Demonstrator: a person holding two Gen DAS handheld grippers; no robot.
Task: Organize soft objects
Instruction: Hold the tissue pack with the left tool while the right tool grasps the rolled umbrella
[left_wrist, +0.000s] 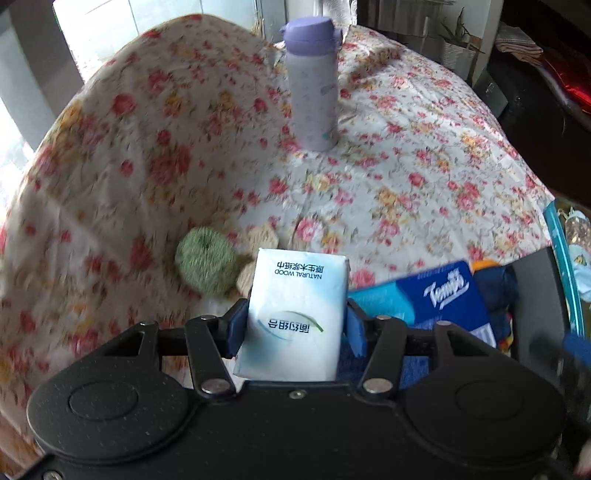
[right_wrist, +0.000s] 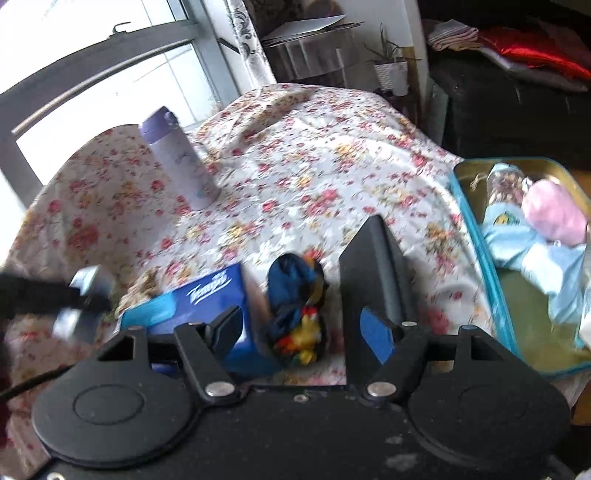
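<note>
Two tissue packs show: a white pack (left_wrist: 293, 314) printed "NATURAL WOOD", and right of it a blue Tempo pack (left_wrist: 436, 295) lying on the worktop beside a dark blue bundle (right_wrist: 297, 295) with yellow and red patches. The left hand-held gripper (left_wrist: 291, 325) is clamped on the white pack, lifted off the cloth, while the right hand-held gripper (right_wrist: 295, 317) stands apart around the bundle, pads not pressing it. A floral cloth (left_wrist: 388, 166) covers the worktop, with a green knitted ball (left_wrist: 207, 264), a lilac bottle (left_wrist: 314, 85) upright farther back, a teal-rimmed tin (right_wrist: 480, 258) of soft things at right, and a window behind.

Blk grippers (left_wrist: 291, 325), blue pads, maybe rubber.
</note>
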